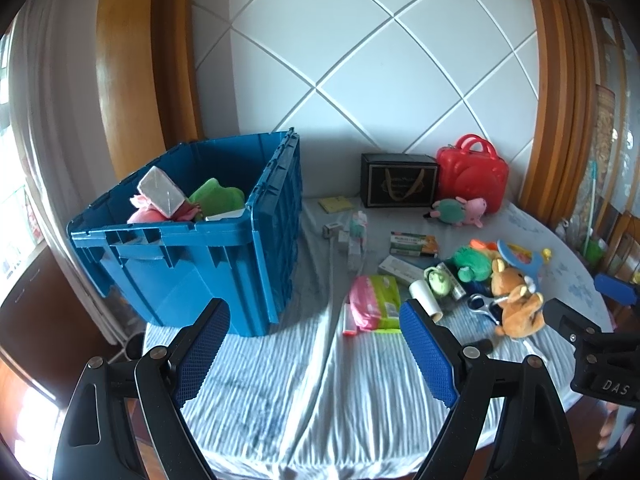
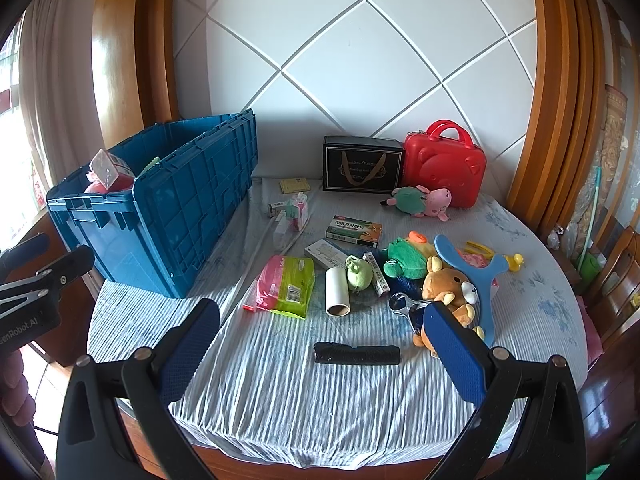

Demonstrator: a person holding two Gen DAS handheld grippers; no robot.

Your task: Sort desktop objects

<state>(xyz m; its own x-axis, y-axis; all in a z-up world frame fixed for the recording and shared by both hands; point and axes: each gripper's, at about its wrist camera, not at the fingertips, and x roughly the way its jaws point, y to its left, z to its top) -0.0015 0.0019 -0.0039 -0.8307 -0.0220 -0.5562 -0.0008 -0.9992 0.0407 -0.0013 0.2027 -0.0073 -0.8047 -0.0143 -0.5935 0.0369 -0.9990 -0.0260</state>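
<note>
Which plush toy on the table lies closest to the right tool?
The brown bear plush, right behind the right tool's right finger. The green frog plush and pink pig plush lie farther back.

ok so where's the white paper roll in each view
Left wrist: the white roll lies right of centre, just past the gripper's right fingertip.
Right wrist: the white roll lies at centre, beside the pink-green packet.
Shared landmark: the red case at the back wall.

Right gripper (image 2: pixel 320 320) spread wide over the tablecloth's (image 2: pixel 280 400) near edge, black cylinder (image 2: pixel 357 354) lying between its fingers, blue crate (image 2: pixel 168 216) at the left edge, red case (image 2: pixel 444 166) at the far edge
</note>
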